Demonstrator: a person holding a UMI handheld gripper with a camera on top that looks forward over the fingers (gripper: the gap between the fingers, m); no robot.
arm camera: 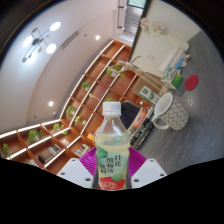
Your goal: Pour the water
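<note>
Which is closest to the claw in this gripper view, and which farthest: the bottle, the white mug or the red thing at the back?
1. Bottle: held between the claw's fingers, both pads pressing on it.
2. White mug: on the table beyond the bottle, to its right.
3. Red thing: farthest, behind the mug.

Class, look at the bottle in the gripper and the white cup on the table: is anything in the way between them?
Nothing visible blocks the way. The bottle, cap on, stands upright between the gripper fingers, which press on it. The white cup stands beyond it, off to one side, with only bare table between them.
</note>
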